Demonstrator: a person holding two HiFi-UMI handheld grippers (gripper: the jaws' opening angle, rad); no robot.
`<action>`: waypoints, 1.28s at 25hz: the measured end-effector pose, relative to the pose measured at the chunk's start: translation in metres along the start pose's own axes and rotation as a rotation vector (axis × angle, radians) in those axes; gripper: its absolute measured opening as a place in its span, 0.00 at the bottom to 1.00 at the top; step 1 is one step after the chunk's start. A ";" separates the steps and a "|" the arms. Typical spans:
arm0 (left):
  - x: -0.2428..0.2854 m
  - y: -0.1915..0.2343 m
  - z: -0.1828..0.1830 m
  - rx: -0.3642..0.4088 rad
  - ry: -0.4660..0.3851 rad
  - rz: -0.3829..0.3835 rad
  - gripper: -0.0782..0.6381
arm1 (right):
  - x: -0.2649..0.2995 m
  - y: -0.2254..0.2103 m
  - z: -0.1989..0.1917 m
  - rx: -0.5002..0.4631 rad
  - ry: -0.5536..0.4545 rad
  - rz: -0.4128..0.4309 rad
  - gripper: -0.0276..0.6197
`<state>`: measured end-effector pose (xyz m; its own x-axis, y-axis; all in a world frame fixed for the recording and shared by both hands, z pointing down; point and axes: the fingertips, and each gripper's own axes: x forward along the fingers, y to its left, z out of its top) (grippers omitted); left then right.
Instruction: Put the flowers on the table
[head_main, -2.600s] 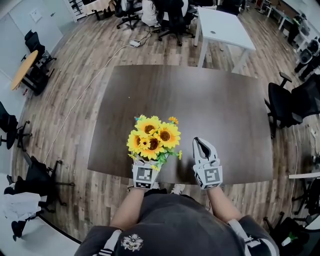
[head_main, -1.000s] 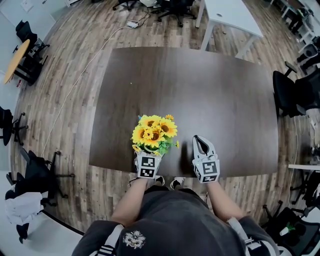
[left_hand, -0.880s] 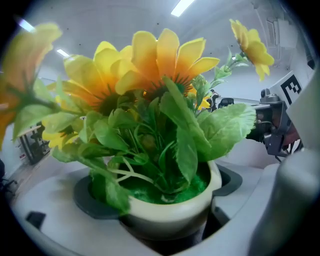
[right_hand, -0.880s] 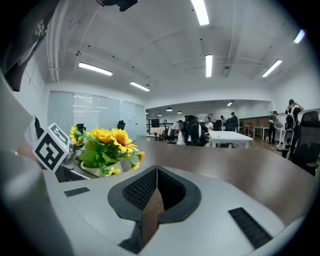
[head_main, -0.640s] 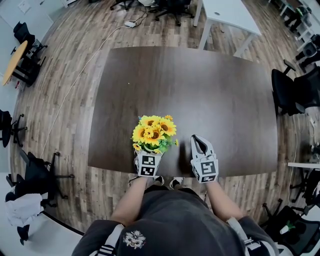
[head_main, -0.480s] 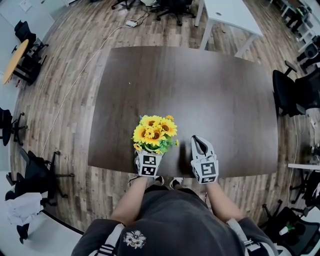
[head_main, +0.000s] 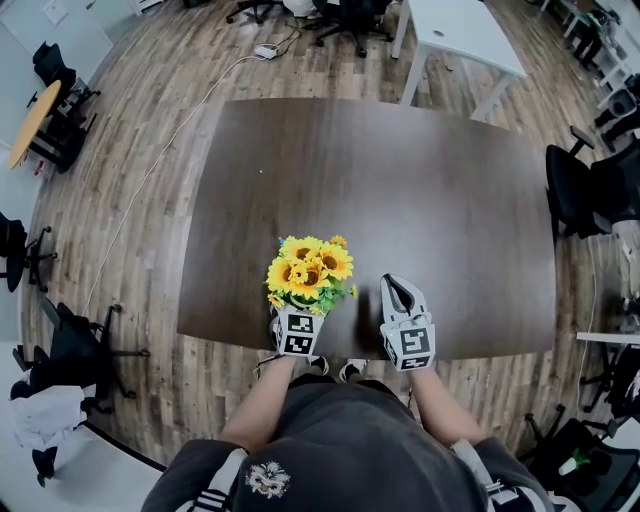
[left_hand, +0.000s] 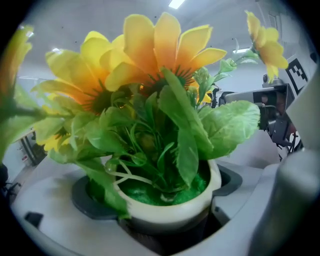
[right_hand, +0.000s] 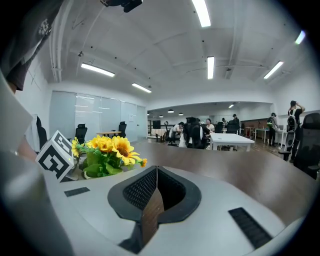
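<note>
Two grippers hung over the near edge of the dark table (head_main: 400, 180), much as they had half a second before. The flowers (head_main: 308, 272) and both tools kept their places against the tabletop. Against the frame from 2.6 seconds earlier, the bunch looked smaller while the table kept about the same width, so it appeared to sit lower.

The left gripper (head_main: 298, 318) was clamped on the flowers' white pot (left_hand: 170, 205). The sunflowers stood upright above it, toward the 6 o'clock edge of the table and a little to the 7 o'clock side. The right gripper (head_main: 397, 284) lay at 3 o'clock of the flowers, apart from them. Its jaws were pressed together with nothing between them.

From the head view the pot was hidden under the blooms, and only the left gripper's marker cube (head_main: 297, 336) showed at 6 o'clock of them. The left gripper view showed the pot's rim, the green filling and the jaws hugging both sides. The right gripper view showed the flowers from the side at 9 o'clock. It also showed a white table (right_hand: 231, 140) and seated people (right_hand: 192, 132) far off at 12 o'clock. No view showed whether the pot's base touched the tabletop.
</note>
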<state>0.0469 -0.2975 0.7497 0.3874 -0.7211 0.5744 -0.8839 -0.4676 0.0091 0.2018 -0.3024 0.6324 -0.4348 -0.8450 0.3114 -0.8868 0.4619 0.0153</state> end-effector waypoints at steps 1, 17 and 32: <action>-0.002 0.001 0.001 0.000 -0.005 0.002 0.86 | 0.000 0.001 0.001 -0.001 -0.002 0.001 0.08; -0.081 0.011 0.031 0.055 -0.127 0.035 0.85 | 0.000 0.012 0.029 -0.006 -0.071 0.025 0.08; -0.142 0.034 0.151 0.053 -0.473 0.142 0.56 | 0.002 0.031 0.094 -0.037 -0.209 0.075 0.08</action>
<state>0.0015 -0.2885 0.5448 0.3513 -0.9268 0.1325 -0.9269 -0.3643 -0.0908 0.1585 -0.3147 0.5441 -0.5260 -0.8434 0.1093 -0.8459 0.5322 0.0358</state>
